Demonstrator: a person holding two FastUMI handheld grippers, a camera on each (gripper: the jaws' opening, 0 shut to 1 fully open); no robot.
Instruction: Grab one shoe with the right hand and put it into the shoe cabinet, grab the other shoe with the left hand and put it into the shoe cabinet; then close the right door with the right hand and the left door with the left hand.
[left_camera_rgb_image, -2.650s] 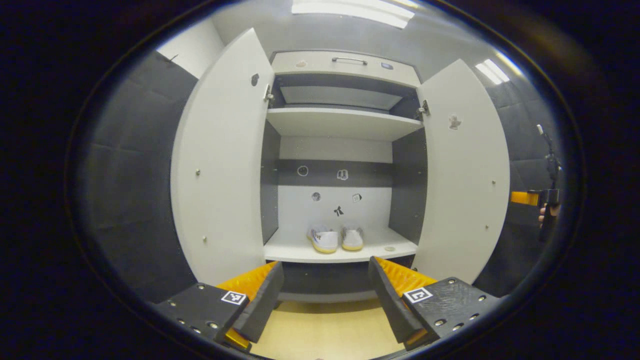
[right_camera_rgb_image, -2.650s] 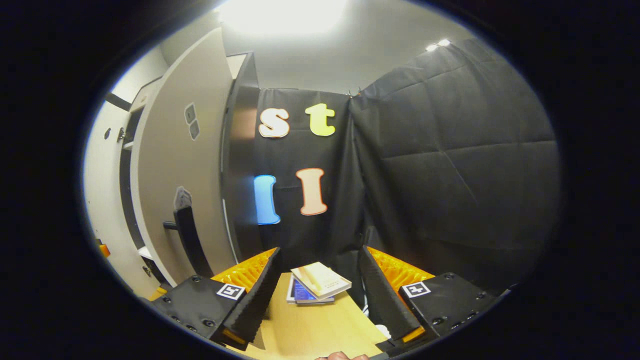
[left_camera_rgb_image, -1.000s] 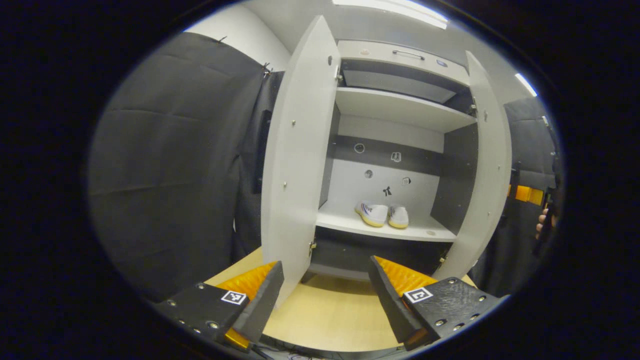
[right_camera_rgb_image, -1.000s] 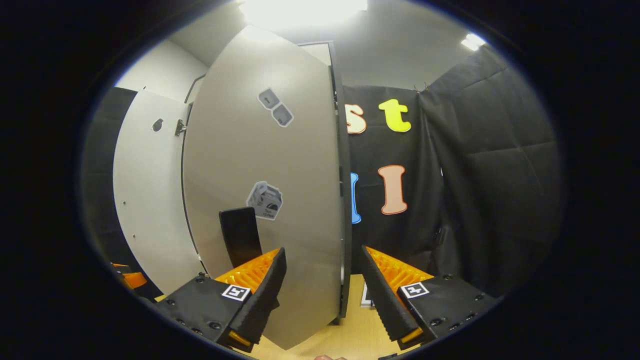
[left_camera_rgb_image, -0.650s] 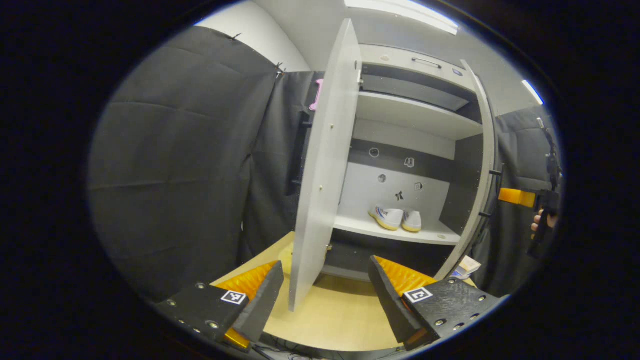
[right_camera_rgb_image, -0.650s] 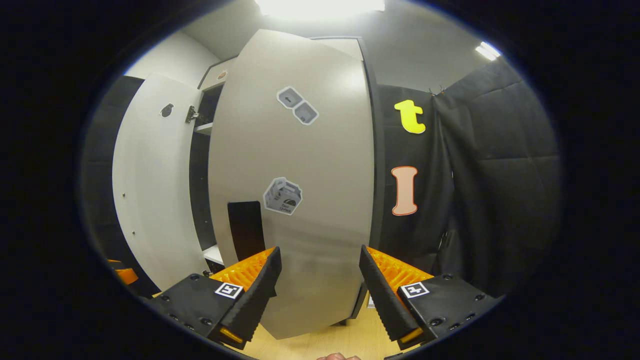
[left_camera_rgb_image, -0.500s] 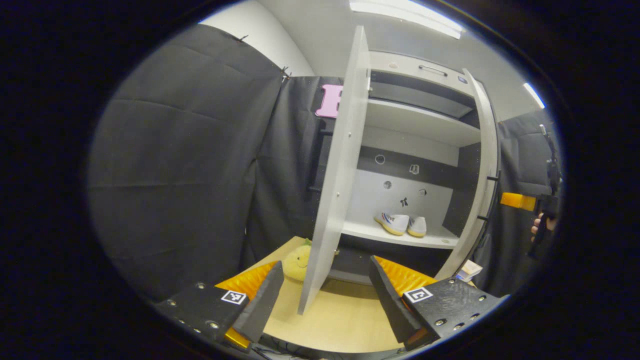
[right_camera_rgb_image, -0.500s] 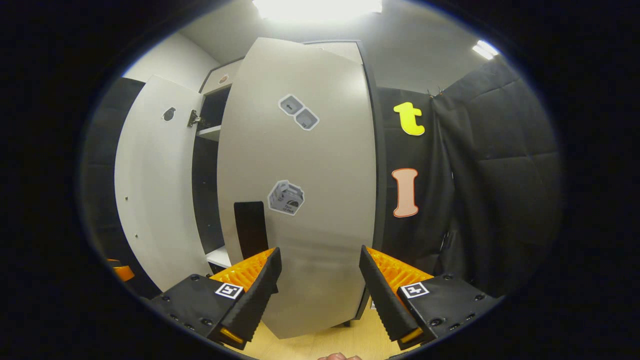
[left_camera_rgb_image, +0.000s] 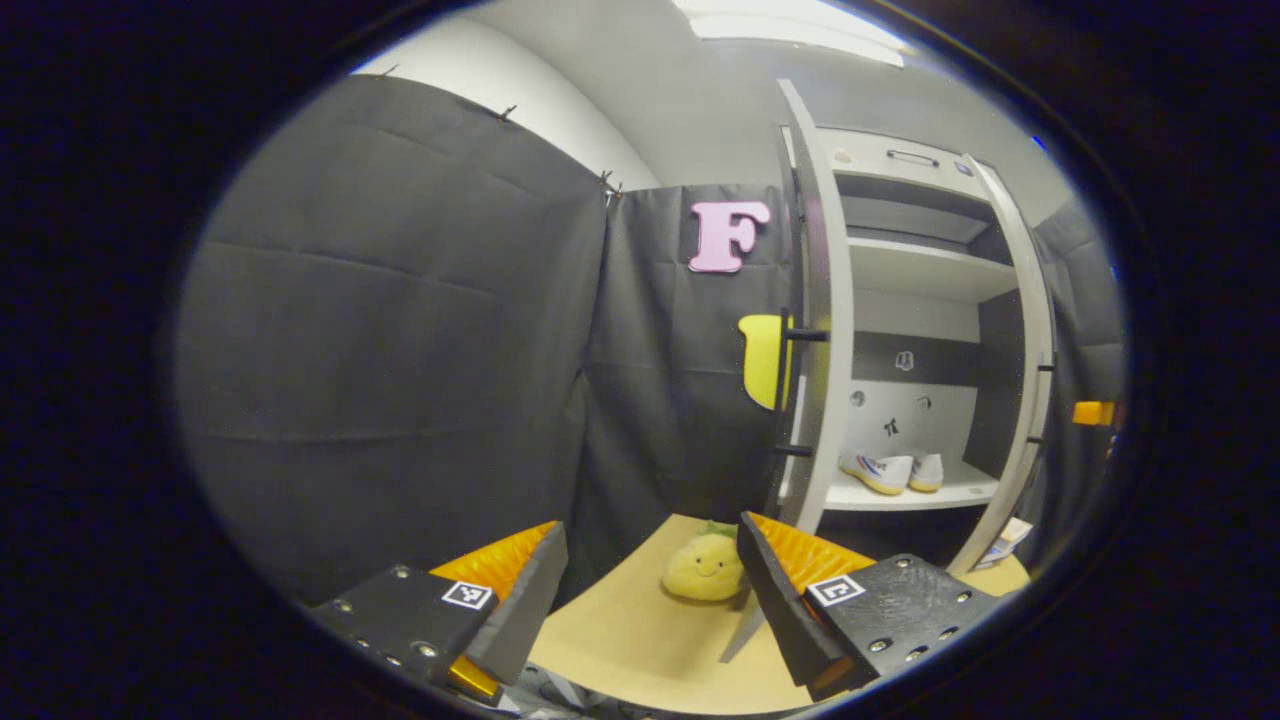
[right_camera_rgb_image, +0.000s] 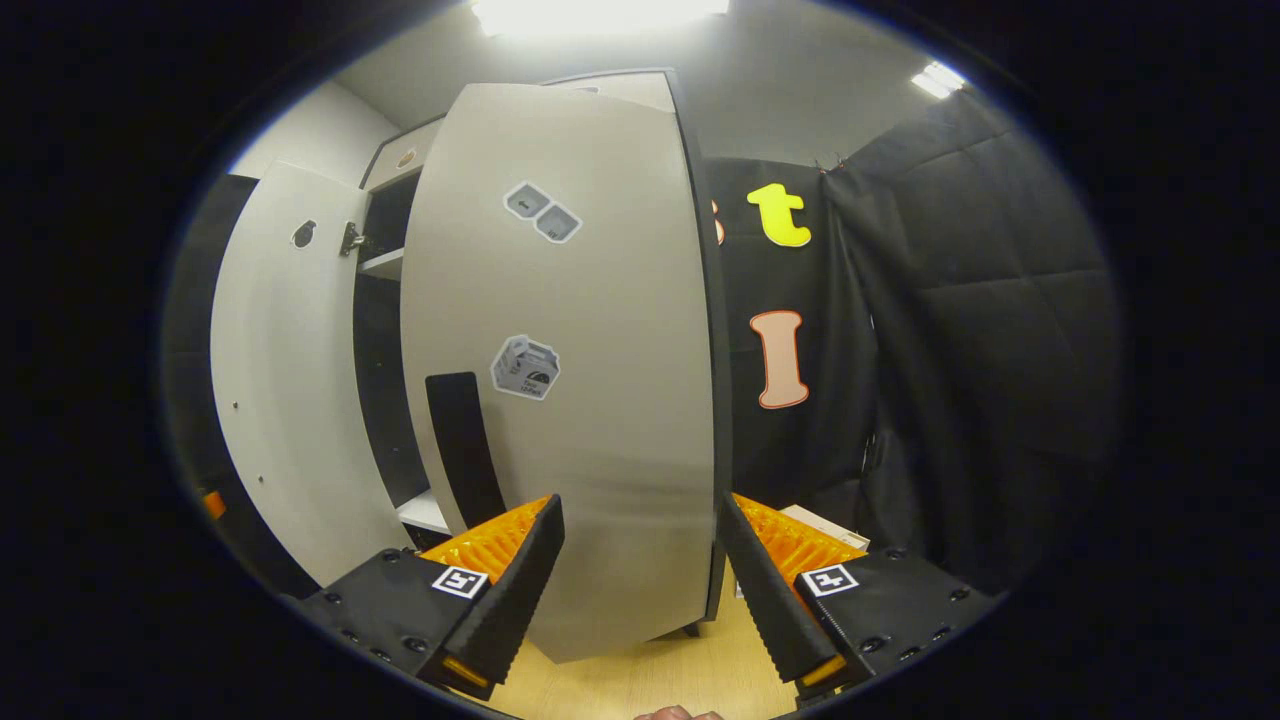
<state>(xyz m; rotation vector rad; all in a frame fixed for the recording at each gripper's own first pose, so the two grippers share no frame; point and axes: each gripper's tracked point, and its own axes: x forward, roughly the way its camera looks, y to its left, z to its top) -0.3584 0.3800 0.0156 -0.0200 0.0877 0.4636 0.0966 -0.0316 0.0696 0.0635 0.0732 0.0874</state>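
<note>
**A:** What do I have on the left side right now?

**B:** In the left gripper view my left gripper (left_camera_rgb_image: 648, 590) is spread wide with nothing between its fingers. Ahead of it stands the left door (left_camera_rgb_image: 822, 330), seen almost edge-on, with a dark bar handle (left_camera_rgb_image: 784, 395) on its outer face. Past the door the shoe cabinet (left_camera_rgb_image: 925, 270) is open, and both shoes (left_camera_rgb_image: 892, 472) sit side by side on its lower shelf (left_camera_rgb_image: 905, 494), touching or nearly so.

**A:** Anything on the table?

**B:** A yellow plush toy (left_camera_rgb_image: 705, 570) sits on the wooden tabletop (left_camera_rgb_image: 620, 640), just beside the foot of the left door. Some small booklets (left_camera_rgb_image: 1005, 542) lie near the right door's lower edge.

**A:** And the right hand?

**B:** In the right gripper view my right gripper (right_camera_rgb_image: 640, 580) is also spread apart, holding nothing. The right door (right_camera_rgb_image: 590, 400) fills the gap ahead of it, its outer face toward me, partly swung in. I cannot tell whether the fingers touch it. Its dark handle (right_camera_rgb_image: 462, 450) is on the left part of the panel, with stickers (right_camera_rgb_image: 525, 368) above. Beyond its left edge I see the inner face of the left door (right_camera_rgb_image: 285, 390).
</note>
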